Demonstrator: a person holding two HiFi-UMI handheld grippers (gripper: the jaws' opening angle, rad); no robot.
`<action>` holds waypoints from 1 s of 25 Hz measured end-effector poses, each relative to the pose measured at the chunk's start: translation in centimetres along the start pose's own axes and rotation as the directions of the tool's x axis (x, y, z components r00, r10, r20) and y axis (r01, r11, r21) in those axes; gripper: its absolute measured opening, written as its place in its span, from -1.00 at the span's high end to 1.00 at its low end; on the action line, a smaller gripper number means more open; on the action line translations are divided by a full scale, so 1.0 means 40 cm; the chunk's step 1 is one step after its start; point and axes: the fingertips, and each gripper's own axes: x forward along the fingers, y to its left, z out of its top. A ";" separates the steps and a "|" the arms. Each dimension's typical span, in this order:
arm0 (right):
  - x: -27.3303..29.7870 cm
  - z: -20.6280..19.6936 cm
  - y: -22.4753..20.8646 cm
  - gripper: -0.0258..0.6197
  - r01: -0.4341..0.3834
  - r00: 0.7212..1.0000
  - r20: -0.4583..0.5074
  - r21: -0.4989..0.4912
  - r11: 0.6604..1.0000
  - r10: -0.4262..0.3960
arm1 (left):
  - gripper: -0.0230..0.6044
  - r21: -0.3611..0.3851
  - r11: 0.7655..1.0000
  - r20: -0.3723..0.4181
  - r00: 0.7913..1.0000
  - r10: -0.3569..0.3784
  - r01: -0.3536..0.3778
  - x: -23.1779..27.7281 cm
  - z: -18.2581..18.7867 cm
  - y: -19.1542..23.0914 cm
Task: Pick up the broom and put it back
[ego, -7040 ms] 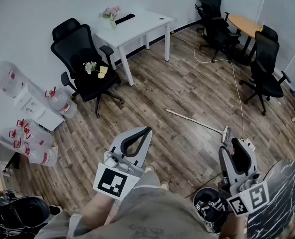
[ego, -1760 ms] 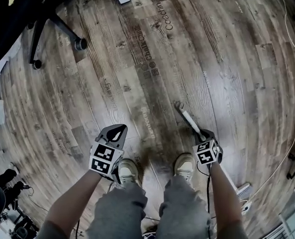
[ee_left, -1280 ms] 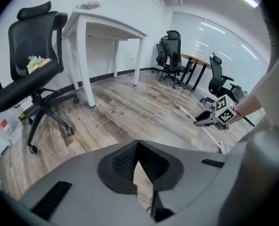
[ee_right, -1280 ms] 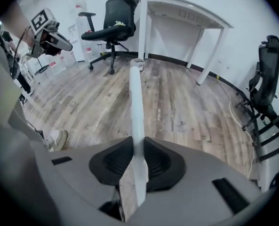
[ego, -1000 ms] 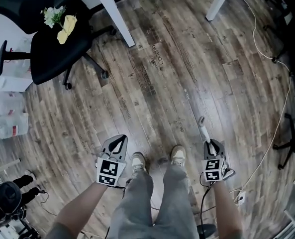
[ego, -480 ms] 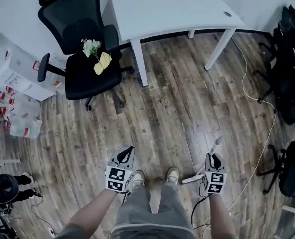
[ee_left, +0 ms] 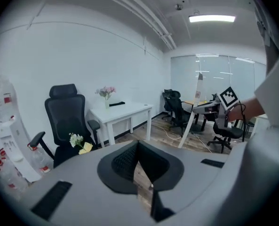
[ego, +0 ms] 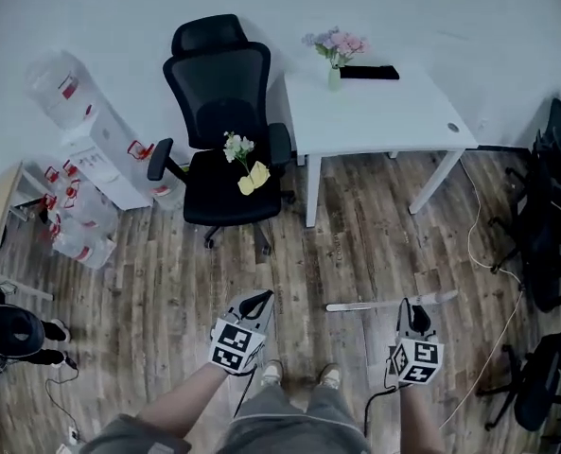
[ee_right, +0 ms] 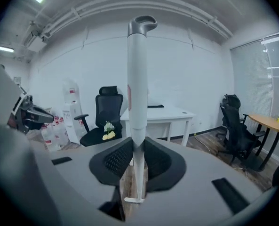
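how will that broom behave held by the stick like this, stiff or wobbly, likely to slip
Probably stiff: the broom runs straight through the right gripper. Its shaft looks smooth and round, so it may twist or slide in the grip. It reaches far past the jaws, so it will likely swing and feel end-heavy.

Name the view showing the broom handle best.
Right gripper view: the handle runs large up the middle, clamped in the jaws. Head view shows only a thin pale bar; left gripper view, hardly anything.
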 end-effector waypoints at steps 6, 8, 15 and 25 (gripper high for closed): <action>-0.078 0.304 0.053 0.63 -0.062 0.983 0.172 0.025 0.998 0.056 | 0.87 0.003 0.999 0.159 0.986 0.039 -0.040 -0.133 0.189 0.042; -0.104 0.382 0.075 0.63 -0.084 0.975 0.208 0.021 0.996 0.077 | 0.88 0.006 0.999 0.185 0.982 0.047 -0.049 -0.163 0.232 0.047; -0.204 0.532 0.147 0.63 -0.154 0.952 0.263 -0.033 0.988 0.157 | 0.87 0.059 0.992 0.222 0.971 0.092 -0.108 -0.257 0.330 0.060; -0.293 0.463 0.190 0.63 -0.192 0.964 0.159 -0.130 0.973 0.211 | 0.87 0.120 0.985 0.241 0.967 0.089 -0.121 -0.285 0.341 -0.005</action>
